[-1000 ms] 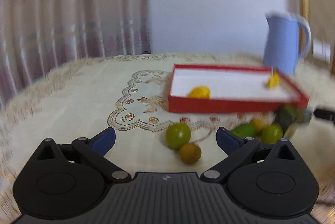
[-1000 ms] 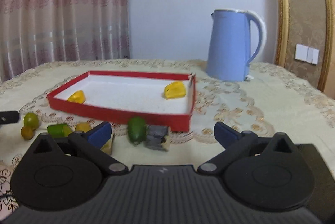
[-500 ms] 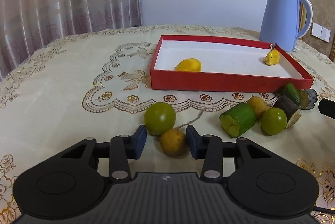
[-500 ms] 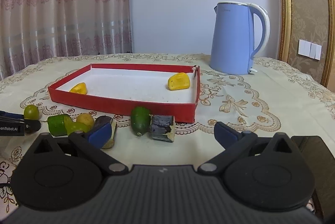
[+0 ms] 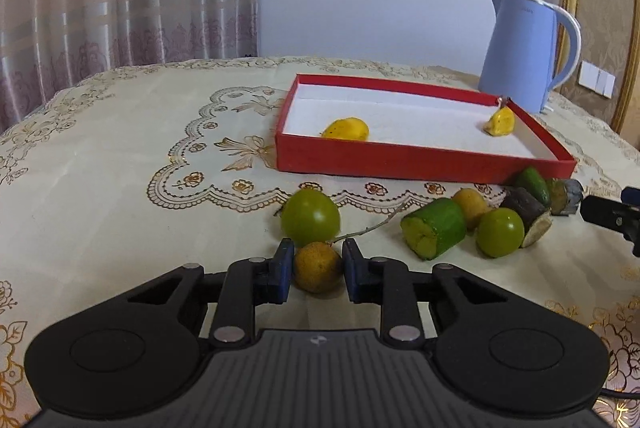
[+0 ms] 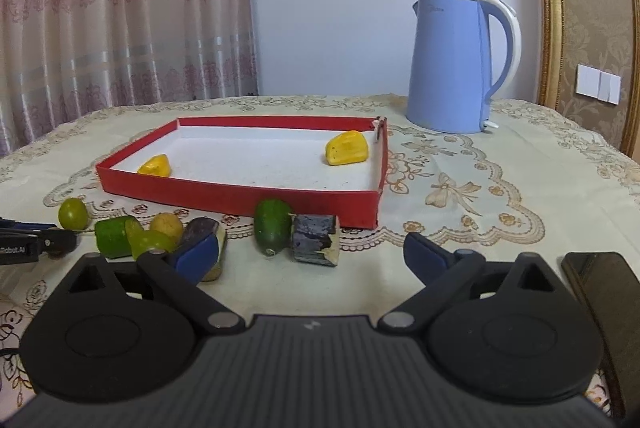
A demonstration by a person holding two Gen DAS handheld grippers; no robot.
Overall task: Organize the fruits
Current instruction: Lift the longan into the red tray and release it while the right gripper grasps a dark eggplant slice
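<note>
- The table point(image 5: 120, 156) wears a cream cloth with gold embroidery; far ahead of both tools hang a pink curtain point(image 6: 120, 8) and a pale wall.
- A red tray point(image 6: 240, 194) with a white floor lies ahead of the right tool point(image 6: 308, 252). It holds two yellow fruit pieces, one point(image 6: 347, 149) near its far right corner and one point(image 6: 155, 165) at its near left.
- A blue kettle point(image 6: 452, 64) stands beyond the tray, to the right.
- A dark flat thing at the right edge of the right view is cut off, and I cannot tell what it is.
- The left finger of the right tool hides part of a dark cut piece point(image 6: 200, 228).
- The left tool point(image 5: 316, 264) is closed narrow around a small brown-yellow fruit point(image 5: 318, 266); both blue pads touch its sides. The fruit seems to rest on the cloth.
- Just beyond it is a round green fruit point(image 5: 310, 217). To the right lie a green cut cylinder point(image 5: 434, 234) and more fruits, in front of the tray.
- The right tool is wide open and holds nothing. A green oval fruit point(image 6: 273, 226) and a dark block point(image 6: 316, 239) lie just ahead between its fingers.
</note>
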